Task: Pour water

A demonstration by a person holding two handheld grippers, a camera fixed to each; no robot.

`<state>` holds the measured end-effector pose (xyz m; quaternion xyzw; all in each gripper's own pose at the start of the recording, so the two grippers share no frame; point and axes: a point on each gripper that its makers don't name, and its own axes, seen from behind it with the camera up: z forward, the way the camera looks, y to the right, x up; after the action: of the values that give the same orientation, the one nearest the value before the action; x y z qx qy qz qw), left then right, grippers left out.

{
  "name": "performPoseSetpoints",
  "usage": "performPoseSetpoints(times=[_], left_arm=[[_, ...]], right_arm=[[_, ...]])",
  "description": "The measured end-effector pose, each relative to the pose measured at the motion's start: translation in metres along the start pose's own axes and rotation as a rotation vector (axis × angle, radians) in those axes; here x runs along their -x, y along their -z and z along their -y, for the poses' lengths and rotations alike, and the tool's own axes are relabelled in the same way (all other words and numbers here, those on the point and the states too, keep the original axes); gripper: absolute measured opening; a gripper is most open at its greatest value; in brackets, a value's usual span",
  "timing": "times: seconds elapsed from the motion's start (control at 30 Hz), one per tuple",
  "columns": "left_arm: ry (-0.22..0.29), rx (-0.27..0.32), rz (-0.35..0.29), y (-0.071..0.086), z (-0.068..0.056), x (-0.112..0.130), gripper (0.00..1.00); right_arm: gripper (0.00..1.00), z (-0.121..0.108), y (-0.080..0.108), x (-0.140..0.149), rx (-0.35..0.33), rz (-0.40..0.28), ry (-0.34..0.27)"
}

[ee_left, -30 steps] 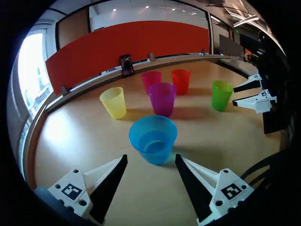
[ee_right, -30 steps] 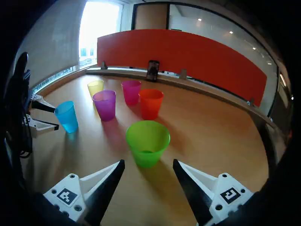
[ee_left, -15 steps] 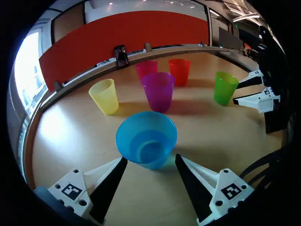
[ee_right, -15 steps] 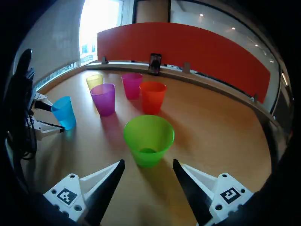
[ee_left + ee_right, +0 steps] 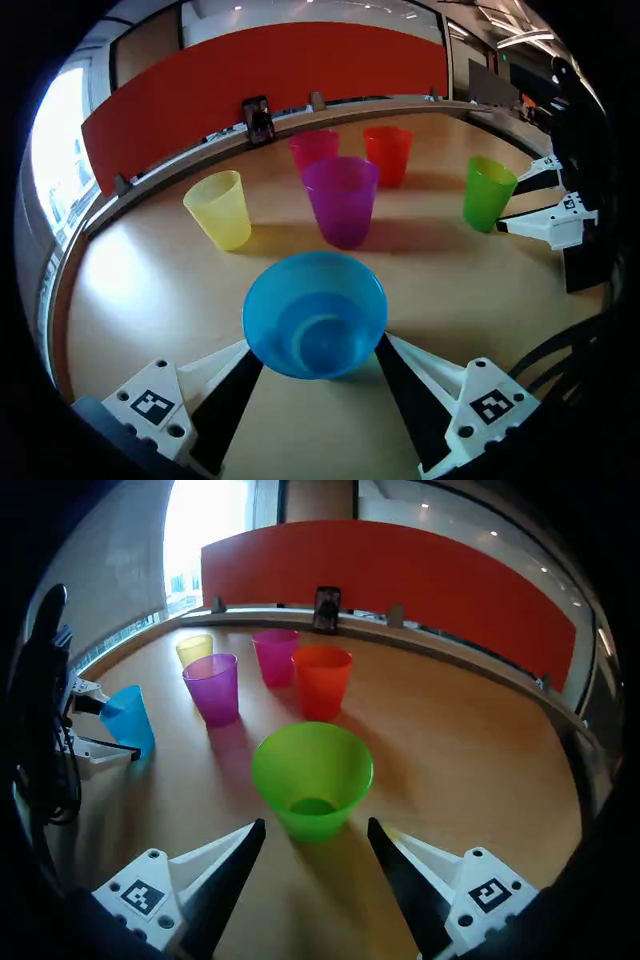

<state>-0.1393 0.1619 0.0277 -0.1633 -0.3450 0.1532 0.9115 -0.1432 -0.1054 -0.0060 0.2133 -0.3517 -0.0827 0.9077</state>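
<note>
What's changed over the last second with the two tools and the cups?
The left tool moved forward, so the blue cup now sits between its open fingers. The right tool crept closer to the green cup. The other four cups stayed put.

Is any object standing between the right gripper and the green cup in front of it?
Nothing visible does. The green cup stands just ahead of the right gripper, its fingers open; the orange cup and purple cup stand beyond it.
</note>
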Motion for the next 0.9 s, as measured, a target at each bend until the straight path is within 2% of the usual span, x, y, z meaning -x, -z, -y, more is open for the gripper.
performPoseSetpoints(times=[0.3, 0.63, 0.9], left_arm=[[0.023, -0.008, 0.015, -0.003, 0.006, 0.002, 0.94], [0.012, 0.007, 0.038, -0.006, 0.002, 0.004, 0.81], [0.012, 0.015, 0.038, -0.007, 0.0, 0.004, 0.76]], right_arm=[[1.0, 0.0, -0.002, -0.002, -0.001, -0.001, 0.003], [0.99, 0.002, -0.006, 0.0, -0.009, 0.007, 0.003], [0.99, -0.003, -0.012, -0.003, 0.006, 0.019, 0.007]])
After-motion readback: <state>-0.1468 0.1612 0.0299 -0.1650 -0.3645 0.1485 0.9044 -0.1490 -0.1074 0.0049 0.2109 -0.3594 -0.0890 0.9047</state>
